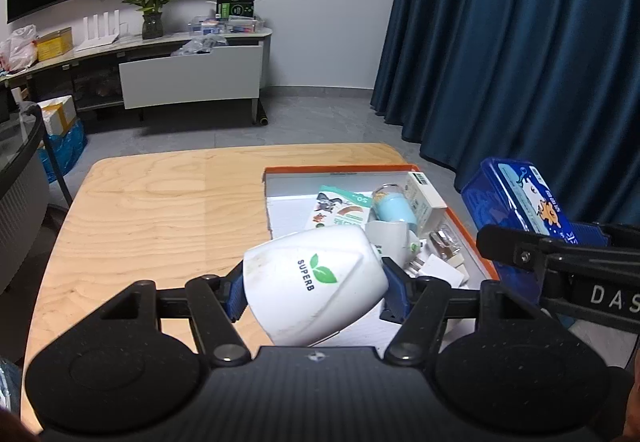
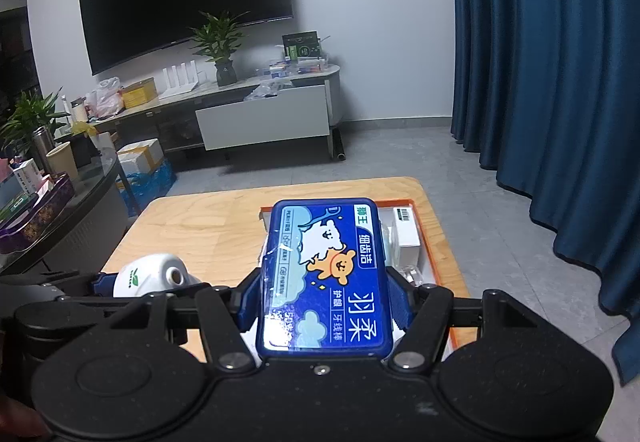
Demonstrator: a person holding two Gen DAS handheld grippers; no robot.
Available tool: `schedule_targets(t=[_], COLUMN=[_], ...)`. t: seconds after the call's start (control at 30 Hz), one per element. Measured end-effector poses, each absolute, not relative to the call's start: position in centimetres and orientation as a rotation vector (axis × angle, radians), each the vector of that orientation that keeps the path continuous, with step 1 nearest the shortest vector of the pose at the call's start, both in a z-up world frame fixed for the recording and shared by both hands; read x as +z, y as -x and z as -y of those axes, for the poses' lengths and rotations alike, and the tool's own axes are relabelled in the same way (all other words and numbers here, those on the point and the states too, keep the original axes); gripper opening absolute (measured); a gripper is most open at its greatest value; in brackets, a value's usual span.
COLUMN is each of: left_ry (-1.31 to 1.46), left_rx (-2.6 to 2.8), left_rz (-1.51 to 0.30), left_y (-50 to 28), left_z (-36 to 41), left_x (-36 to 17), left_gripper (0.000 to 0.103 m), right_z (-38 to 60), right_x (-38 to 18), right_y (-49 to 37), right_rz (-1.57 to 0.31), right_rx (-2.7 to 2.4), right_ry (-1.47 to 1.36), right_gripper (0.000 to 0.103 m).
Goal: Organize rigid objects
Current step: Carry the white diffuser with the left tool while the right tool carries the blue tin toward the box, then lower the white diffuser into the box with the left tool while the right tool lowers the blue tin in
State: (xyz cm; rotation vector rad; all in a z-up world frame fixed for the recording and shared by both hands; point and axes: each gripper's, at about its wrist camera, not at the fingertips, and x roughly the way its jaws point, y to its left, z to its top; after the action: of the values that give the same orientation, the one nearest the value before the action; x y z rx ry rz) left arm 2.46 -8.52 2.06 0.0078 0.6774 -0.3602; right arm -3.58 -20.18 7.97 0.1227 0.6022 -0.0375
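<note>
Clamping a white bottle [image 1: 316,282] — left gripper [image 1: 316,292]; right gripper [image 2: 324,300] pinches a blue box [image 2: 324,274].

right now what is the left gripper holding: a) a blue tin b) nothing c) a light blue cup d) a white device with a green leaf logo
d: in the left wrist view the left gripper has its blue pads pressed on either side of the white device with the green leaf logo, held over the near edge of the orange tray.

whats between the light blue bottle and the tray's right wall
A white box with a barcode label lies between the light blue bottle and the tray's right wall, seen in the left wrist view.
</note>
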Motion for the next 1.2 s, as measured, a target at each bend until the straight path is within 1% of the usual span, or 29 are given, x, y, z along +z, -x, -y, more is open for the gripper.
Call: schedule_targets(t=[1.2], left_ry=[-0.049], left_rx=[-0.456], left_rz=[-0.684], left_y=[-3.2], left_z=[12.3], left_x=[1.5], left_gripper=[0.066], right_z=[24.2], right_x=[7.2], right_y=[2.5], right_rz=[-0.599], right_rx=[-0.118], right_ry=[-0.156], right_gripper=[0.074])
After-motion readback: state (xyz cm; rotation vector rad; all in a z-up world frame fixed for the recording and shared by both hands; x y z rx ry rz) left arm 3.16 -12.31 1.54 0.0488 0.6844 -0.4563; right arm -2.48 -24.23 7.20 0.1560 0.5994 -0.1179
